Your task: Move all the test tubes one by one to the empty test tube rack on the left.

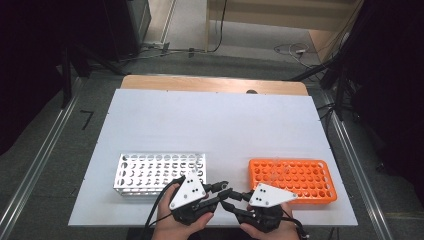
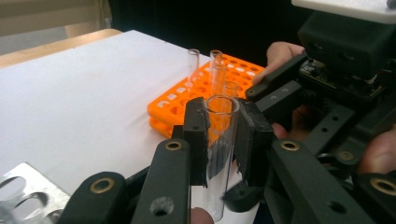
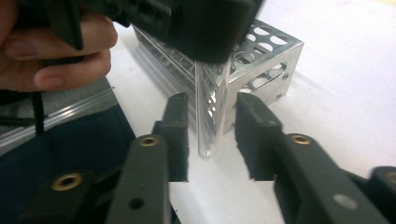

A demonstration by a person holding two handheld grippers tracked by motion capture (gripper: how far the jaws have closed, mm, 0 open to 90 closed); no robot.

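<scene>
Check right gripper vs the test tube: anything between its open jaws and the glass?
Nothing visible. The test tube, clamped upright in the left gripper, hangs in the gap of the open right gripper, with bare space on both sides. The metal rack sits behind the tube, not between the jaws.

a clear glass test tube [image 2: 219, 140] sits between black jaws. orange tube rack [image 1: 292, 180], silvery metal rack [image 1: 159, 173], white table top [image 1: 210, 125], pale grey three-cornered plates on the grippers.
</scene>
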